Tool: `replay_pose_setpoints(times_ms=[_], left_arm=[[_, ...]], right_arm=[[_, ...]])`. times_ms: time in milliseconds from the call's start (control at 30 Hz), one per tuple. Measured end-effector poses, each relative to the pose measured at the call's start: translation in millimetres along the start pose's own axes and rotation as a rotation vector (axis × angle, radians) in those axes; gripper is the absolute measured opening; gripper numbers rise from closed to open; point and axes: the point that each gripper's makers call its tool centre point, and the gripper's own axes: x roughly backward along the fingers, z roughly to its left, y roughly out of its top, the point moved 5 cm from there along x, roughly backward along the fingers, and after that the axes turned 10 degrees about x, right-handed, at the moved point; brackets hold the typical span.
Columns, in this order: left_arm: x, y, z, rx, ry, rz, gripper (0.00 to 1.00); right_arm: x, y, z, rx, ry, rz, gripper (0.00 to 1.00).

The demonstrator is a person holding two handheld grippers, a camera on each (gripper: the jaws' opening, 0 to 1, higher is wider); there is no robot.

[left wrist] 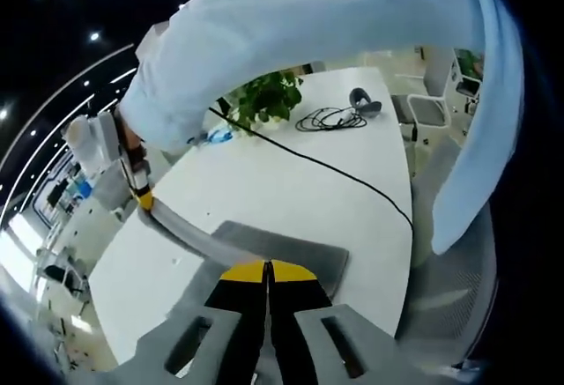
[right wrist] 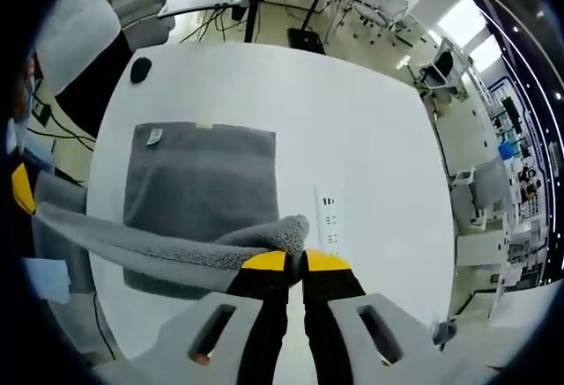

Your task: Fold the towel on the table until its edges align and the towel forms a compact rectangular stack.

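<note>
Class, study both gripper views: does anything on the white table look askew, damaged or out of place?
Nothing is damaged or spilled. The grey terry towel is mid-fold: the right gripper and left gripper each pinch an edge, lifting it into a sagging band. A black cable trails loosely across the white table.

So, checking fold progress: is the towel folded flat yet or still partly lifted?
Partly lifted. Most of the grey towel lies flat on the table, while the right tool and left tool hold one edge raised.
</note>
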Motion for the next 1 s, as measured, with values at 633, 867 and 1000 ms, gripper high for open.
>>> replay_pose_setpoints(times_ms=[633, 867, 1000], left_arm=[[7, -54.7, 25.2, 0.077, 0.018, 0.039, 0.00], [6, -74.5, 30.7, 0.107, 0.026, 0.055, 0.00], [3, -86.2, 30.4, 0.119, 0.029, 0.071, 0.00]], right_arm=[[-57, 36.7, -3, 0.003, 0.062, 0.011, 0.03], [-78, 47.3, 3, 0.010, 0.087, 0.013, 0.03], [-91, 50.8, 4, 0.017, 0.103, 0.021, 0.03]])
